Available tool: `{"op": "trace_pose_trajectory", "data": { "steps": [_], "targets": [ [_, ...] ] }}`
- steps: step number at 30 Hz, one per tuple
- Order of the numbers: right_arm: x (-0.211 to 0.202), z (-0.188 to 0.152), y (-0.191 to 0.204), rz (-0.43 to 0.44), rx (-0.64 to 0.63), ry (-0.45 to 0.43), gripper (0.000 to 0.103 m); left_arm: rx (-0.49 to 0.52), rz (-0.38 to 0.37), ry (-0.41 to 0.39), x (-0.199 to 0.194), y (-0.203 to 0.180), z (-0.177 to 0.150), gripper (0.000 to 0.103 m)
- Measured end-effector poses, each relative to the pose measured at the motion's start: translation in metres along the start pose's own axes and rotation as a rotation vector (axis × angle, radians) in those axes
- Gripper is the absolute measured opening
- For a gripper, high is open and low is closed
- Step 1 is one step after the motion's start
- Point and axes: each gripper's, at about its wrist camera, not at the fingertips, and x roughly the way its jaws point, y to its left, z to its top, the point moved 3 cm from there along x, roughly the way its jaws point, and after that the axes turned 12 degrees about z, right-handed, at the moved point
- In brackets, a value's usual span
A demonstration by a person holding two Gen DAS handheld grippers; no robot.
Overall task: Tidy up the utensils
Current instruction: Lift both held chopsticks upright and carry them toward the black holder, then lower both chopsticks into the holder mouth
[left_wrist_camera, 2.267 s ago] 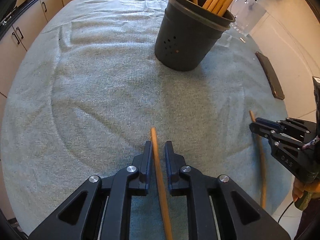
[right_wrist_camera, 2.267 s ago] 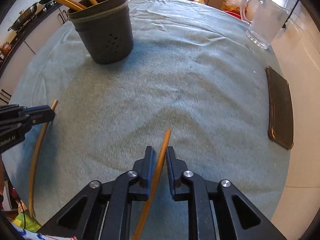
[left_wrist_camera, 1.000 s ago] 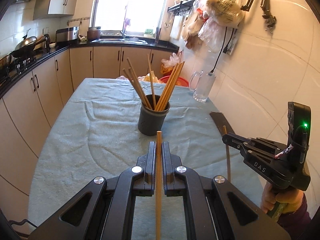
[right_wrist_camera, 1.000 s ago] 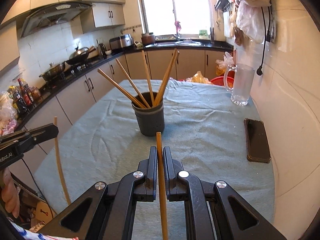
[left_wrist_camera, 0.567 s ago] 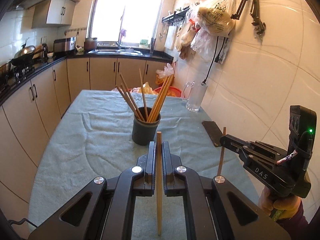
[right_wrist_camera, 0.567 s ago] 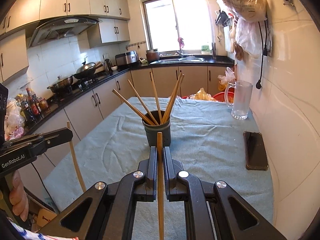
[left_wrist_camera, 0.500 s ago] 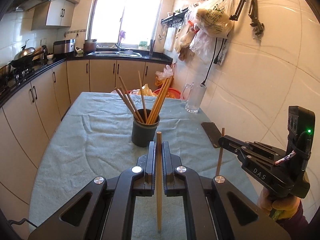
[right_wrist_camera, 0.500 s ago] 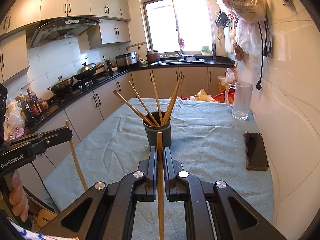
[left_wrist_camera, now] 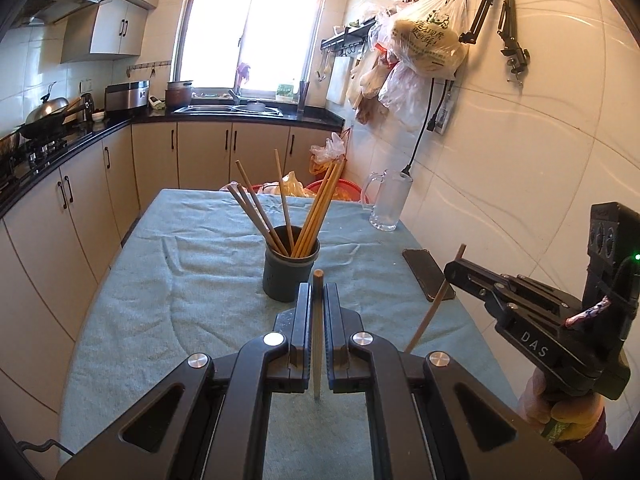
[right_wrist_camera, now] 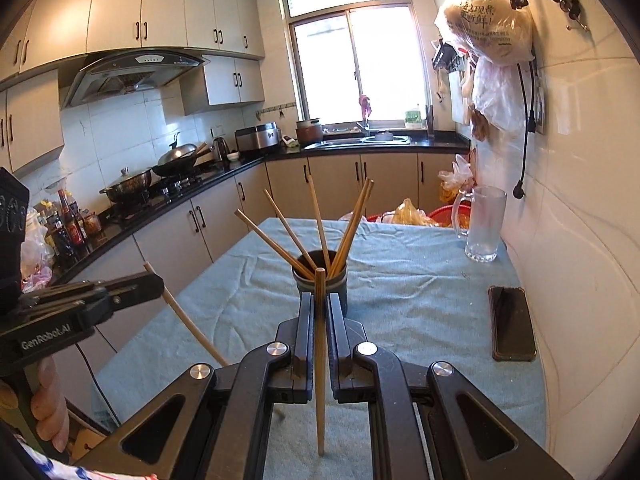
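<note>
Above the near end of the cloth-covered table [left_wrist_camera: 132, 304], both hand-held grippers are raised, each clamped on a single wooden chopstick; the left gripper [left_wrist_camera: 316, 300] pinches the left chopstick [left_wrist_camera: 317, 332] upright between its closed fingers, the stick's top rising just past the fingertips and its lower end hanging free over the cloth; the right gripper [right_wrist_camera: 319, 312] likewise grips the right chopstick [right_wrist_camera: 320, 360] near vertical, its lower end clear of the table. In the left wrist view the right gripper [left_wrist_camera: 452, 270] appears at the right edge, its stick slanting down toward the table's right edge. Near the middle of the table stands the dark holder [left_wrist_camera: 291, 276], upright, with several chopsticks [left_wrist_camera: 316, 216] fanned out of its mouth; both held sticks are apart from it. Along the right edge lies a dark phone [right_wrist_camera: 513, 322]; at the far right corner stands a glass mug [right_wrist_camera: 483, 224].
</note>
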Motion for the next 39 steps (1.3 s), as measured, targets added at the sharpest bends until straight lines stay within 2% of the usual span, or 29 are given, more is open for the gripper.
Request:
{"op": "trace_pose_trajectory", "data": {
  "steps": [24, 31, 39],
  "targets": [
    [0.006, 0.028, 0.005, 0.009, -0.044, -0.018, 0.006, 0.028, 0.001, -0.053, 0.000, 0.003, 0.041, 0.005],
    [0.010, 0.055, 0.002, 0.008, -0.060, -0.025, 0.006, 0.033, -0.004, -0.110, -0.009, 0.002, 0.077, 0.005],
    [0.017, 0.111, 0.004, -0.001, -0.097, -0.066, 0.006, 0.028, 0.024, -0.188, -0.010, 0.001, 0.138, 0.005]
  ]
}}
